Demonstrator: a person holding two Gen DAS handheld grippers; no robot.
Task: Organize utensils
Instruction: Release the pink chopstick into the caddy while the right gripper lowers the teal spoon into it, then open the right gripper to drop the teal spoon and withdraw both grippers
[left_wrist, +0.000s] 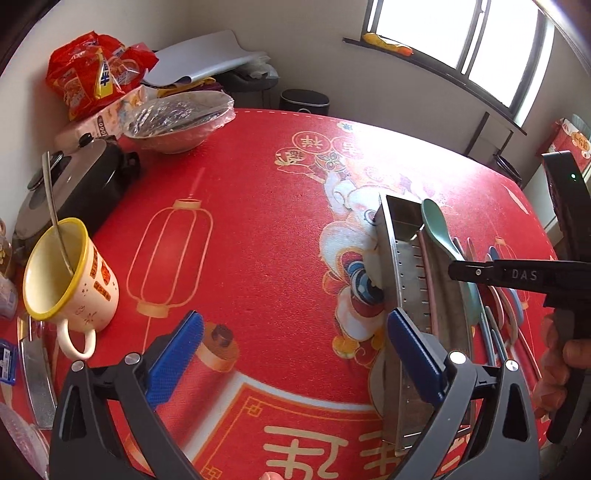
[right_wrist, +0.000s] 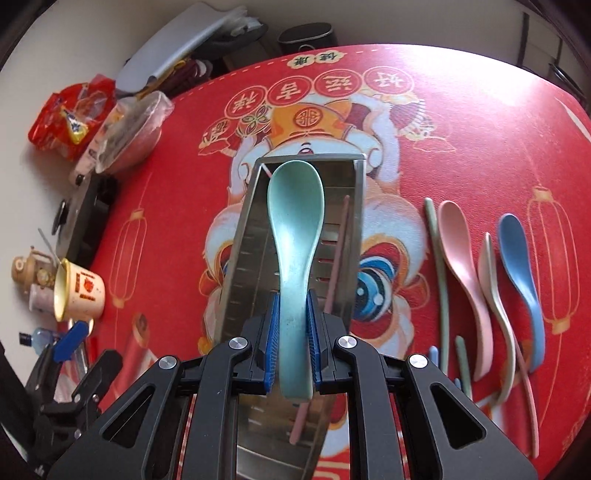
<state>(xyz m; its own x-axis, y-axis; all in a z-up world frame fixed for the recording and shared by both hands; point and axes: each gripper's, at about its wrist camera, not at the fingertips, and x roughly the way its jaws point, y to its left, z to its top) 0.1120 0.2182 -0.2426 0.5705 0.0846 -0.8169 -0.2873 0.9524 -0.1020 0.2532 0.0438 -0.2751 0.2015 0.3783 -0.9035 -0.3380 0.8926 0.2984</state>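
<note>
Looking through the left wrist camera first, I see my left gripper (left_wrist: 291, 354) with its blue pads spread wide and nothing between them, only red tablecloth (left_wrist: 258, 229) below. The steel utensil tray (left_wrist: 410, 280) lies just beside the right-hand pad, with the green spoon (left_wrist: 443, 236) hanging over it from the right gripper (left_wrist: 458, 272), which reaches in from the right edge. To the left, an enamel mug (left_wrist: 70, 280) with a metal spoon in it stands near, and a covered bowl (left_wrist: 181, 122) and a pot lid (left_wrist: 59, 188) crowd the far left; the middle of the table is open for moving.

Through the right wrist camera, my right gripper (right_wrist: 293, 347) is clamped narrow on the green spoon's (right_wrist: 295, 229) handle, bowl pointing away over the tray (right_wrist: 243, 258). One pink chopstick (right_wrist: 334, 258) already lies inside, so I judge the sorting barely begun. Left on the cloth to the right are a pink spoon (right_wrist: 461, 266), a beige spoon (right_wrist: 495, 288), a blue spoon (right_wrist: 521, 273) and a green chopstick (right_wrist: 437, 266), close together, some touching. The tray walls are the edges to clear when lowering.
</note>
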